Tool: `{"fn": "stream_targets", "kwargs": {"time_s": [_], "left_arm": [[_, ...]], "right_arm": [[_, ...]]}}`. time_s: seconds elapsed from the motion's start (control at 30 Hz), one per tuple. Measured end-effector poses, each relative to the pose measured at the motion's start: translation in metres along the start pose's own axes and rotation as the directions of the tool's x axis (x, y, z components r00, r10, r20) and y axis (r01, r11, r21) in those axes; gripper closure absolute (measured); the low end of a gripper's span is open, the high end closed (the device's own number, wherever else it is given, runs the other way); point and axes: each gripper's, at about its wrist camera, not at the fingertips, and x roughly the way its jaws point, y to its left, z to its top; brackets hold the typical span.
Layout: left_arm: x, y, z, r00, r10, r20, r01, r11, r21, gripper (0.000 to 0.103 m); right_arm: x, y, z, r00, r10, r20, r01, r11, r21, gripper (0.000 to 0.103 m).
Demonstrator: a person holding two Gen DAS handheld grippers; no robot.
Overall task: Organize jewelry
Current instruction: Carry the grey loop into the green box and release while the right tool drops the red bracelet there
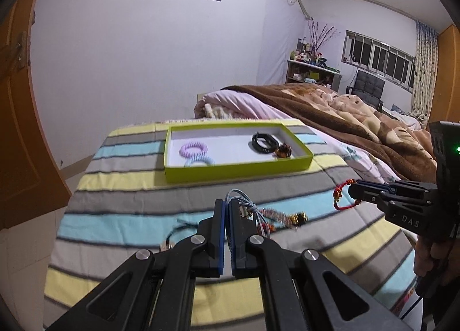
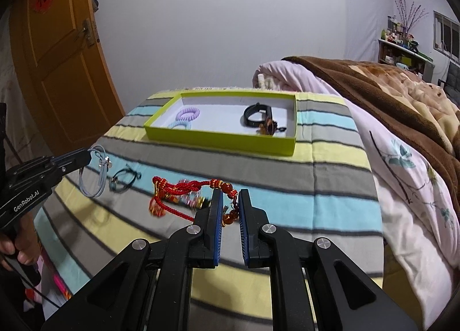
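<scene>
The left hand-held gripper (image 1: pixel 226 210) is pinching a pale blue looped cord bracelet (image 2: pixel 96 175), its loop hanging downward. The right hand-held gripper (image 2: pixel 230 201) is closing on a red knotted cord bracelet with amber beads (image 2: pixel 184 187), trailing leftward above the striped cloth (image 2: pixel 330 204).

Each wrist view looks forward along its own tool fingers, low and close over the striped cloth (image 1: pixel 120 187), toward the white wall. The left view faces slightly right, the right view slightly left. Both share the green tray (image 1: pixel 238 170) (image 2: pixel 221 141) and bed (image 1: pixel 330 112); each shows the opposite tool at its edge.
</scene>
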Motion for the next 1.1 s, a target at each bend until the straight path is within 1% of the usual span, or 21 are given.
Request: {"fn": "stream_targets", "kwargs": {"time_s": [0.23,0.47,0.67,0.83,1.1], "left_arm": [[0.027,0.009,0.031,1.000,0.009,0.005,-0.009,1.000,0.004,0.101],[0.064,0.025,0.062,1.000,0.023,0.007,-0.023,1.000,-0.001,0.101],[0.094,0.034,0.079,1.000,0.030,0.008,-0.030,1.000,-0.003,0.101],[0.117,0.040,0.081,0.999,0.040,-0.009,-0.040,0.999,-0.003,0.101],[0.153,0.059,0.071,0.994,0.076,-0.076,-0.079,0.997,-0.027,0.101]], "right_arm": [[0.020,-0.006,0.027,1.000,-0.020,0.012,0.020,1.000,-0.011,0.092],[0.053,-0.016,0.058,0.999,-0.047,0.004,0.047,0.999,-0.012,0.092],[0.081,-0.020,0.075,0.998,-0.064,-0.015,0.064,0.998,-0.008,0.092],[0.105,-0.025,0.077,0.996,-0.080,-0.047,0.081,0.997,0.004,0.092],[0.131,-0.035,0.074,0.990,-0.104,-0.100,0.106,0.994,0.013,0.092]]}}
